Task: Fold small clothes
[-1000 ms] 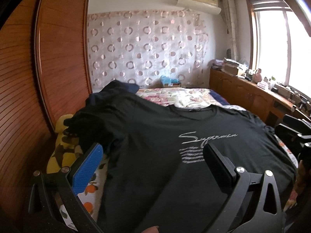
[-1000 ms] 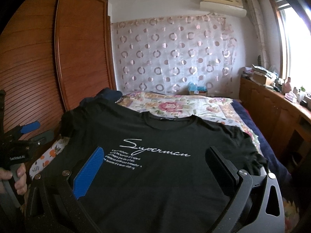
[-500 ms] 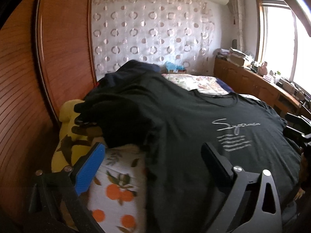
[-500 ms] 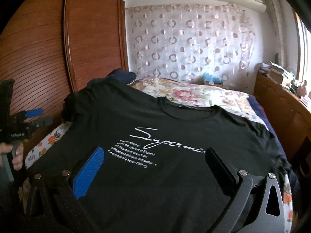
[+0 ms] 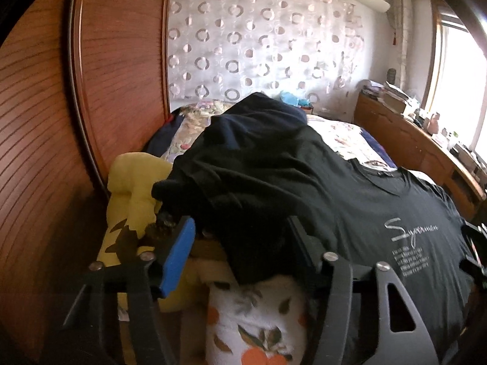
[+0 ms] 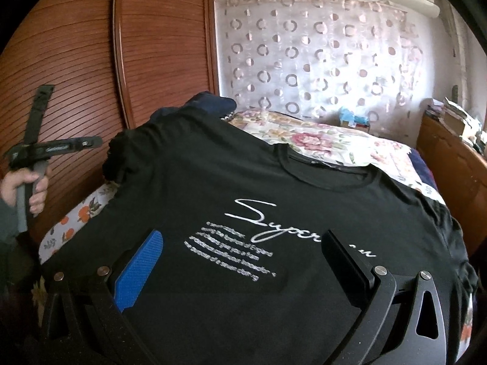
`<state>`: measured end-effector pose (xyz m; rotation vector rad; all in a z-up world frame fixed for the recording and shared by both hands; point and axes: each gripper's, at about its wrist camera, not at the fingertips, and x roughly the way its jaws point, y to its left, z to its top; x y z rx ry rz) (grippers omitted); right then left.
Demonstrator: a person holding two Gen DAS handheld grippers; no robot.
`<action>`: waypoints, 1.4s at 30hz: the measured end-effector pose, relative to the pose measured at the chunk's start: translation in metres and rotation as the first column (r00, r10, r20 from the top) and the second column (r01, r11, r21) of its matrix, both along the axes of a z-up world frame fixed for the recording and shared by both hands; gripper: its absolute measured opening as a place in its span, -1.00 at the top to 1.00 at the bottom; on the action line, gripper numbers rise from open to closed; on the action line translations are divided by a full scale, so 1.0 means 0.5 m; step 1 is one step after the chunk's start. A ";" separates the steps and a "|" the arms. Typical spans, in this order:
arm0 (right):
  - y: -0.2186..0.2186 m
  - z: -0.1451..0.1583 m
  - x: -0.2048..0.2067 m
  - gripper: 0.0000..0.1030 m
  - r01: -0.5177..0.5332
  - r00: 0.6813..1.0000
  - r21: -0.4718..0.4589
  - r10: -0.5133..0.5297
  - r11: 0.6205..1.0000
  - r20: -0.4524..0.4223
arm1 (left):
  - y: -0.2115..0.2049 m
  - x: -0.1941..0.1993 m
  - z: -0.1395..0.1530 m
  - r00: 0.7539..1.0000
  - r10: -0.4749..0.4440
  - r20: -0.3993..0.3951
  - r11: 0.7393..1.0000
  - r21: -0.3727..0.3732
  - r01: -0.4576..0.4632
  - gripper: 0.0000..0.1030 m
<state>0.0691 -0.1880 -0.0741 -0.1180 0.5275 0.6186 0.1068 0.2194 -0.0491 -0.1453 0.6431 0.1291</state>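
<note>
A black T-shirt (image 6: 213, 188) with white "Superman" script lies spread face up on the bed. Its left sleeve (image 5: 243, 206) hangs bunched over the bed's edge. My left gripper (image 5: 240, 243) is at that sleeve with its jaws closing. The sleeve's lower fold lies between the blue pad (image 5: 178, 255) and the black finger (image 5: 301, 243), and the pads do not press on it. My right gripper (image 6: 243, 258) hovers open just over the shirt's chest print with nothing gripped. In the right wrist view a hand (image 6: 24, 188) holds the left gripper's handle at the far left.
A yellow plush cushion (image 5: 134, 188) and an orange-print cover (image 5: 261, 313) lie under the sleeve at the bed's edge. A wooden wardrobe (image 5: 121, 60) stands close on the left. Dark blue clothing (image 5: 274, 112) is heaped behind the shirt. A floral bedspread (image 6: 319, 140) and wooden cabinets (image 5: 411, 140) lie beyond.
My left gripper has swung left from the shirt's chest to the sleeve at the bed's edge, and its jaws have narrowed. The right gripper has drawn a little nearer the print.
</note>
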 end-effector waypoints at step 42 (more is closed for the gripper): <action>-0.066 -0.024 -0.004 -1.00 0.140 0.990 0.048 -0.139 0.989 -0.027 | -0.286 0.117 0.126 0.940 -0.341 0.026 0.937 0.088 0.337 0.90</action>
